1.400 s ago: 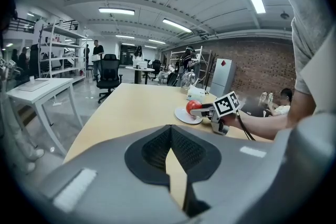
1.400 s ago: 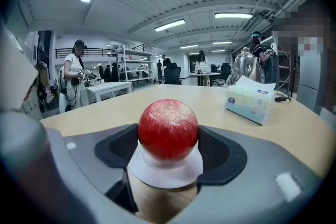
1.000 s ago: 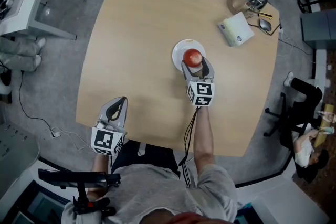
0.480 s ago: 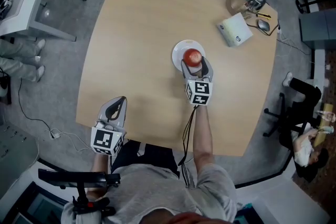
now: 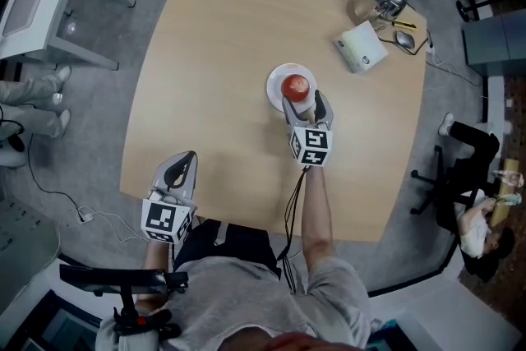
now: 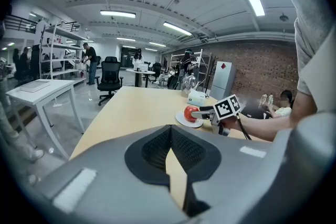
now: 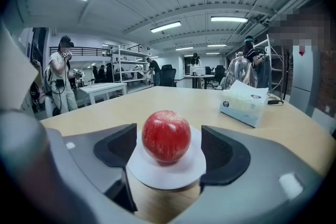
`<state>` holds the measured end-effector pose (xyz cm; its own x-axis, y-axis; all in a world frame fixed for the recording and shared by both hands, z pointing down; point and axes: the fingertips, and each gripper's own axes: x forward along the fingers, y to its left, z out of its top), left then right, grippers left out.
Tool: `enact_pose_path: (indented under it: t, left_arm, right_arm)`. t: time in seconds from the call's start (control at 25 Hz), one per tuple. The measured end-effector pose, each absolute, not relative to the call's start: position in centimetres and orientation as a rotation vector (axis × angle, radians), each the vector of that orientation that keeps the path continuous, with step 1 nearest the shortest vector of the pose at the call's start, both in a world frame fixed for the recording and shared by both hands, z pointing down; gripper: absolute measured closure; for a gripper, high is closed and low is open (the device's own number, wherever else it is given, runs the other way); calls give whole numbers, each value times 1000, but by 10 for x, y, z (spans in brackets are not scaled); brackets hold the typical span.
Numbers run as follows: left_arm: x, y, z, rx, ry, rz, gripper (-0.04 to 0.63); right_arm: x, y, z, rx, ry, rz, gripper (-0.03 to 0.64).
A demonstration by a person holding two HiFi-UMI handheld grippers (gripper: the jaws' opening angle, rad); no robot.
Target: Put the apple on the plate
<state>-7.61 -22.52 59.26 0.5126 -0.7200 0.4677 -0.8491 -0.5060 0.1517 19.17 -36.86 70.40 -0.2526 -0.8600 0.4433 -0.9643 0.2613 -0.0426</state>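
The apple [image 7: 166, 135] sits on the plate [image 7: 169, 174], between the fingers [image 7: 116, 147] of the right gripper [image 7: 168, 150]. Those fingers are spread apart, released. Bare gaps show on both sides of the apple, a narrow one at the left finger and a wider one at the right. The plate rests on the bench [image 7: 184, 99] and reaches under both fingertips. Beyond the right finger, well apart, stands a tissue box [image 7: 244, 104].

From the head view, the right gripper [image 5: 306, 104] flanks the near edge of the plate [image 5: 275, 92], with the apple [image 5: 297, 85] just ahead of its fingertips.

The left gripper [image 6: 169, 131] has its fingers [image 6: 152, 147] clenched tip to tip, grasping nothing. It is near the bench's front edge, well apart from the plate [image 6: 184, 121].
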Motion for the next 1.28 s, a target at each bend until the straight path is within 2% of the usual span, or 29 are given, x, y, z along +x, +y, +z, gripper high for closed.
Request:
enact_pose_path:
  t: [0.28, 0.6, 0.96, 1.28]
  left_arm:
    - [-77, -209, 568, 2442, -1308, 470, 575]
    - [-75, -197, 542, 2495, -1310, 440, 575]
    - [-77, -180, 518, 2549, -1326, 407, 575]
    - [-82, -168, 497, 2595, -1357, 369, 575]
  right_arm:
    - [188, -343, 671, 1677, -2221, 384, 238]
    - [182, -317, 633, 1698, -2256, 324, 275]
    - [187, -275, 592, 1729, -2287, 305, 379]
    - [197, -234, 556, 1798, -2300, 279, 417]
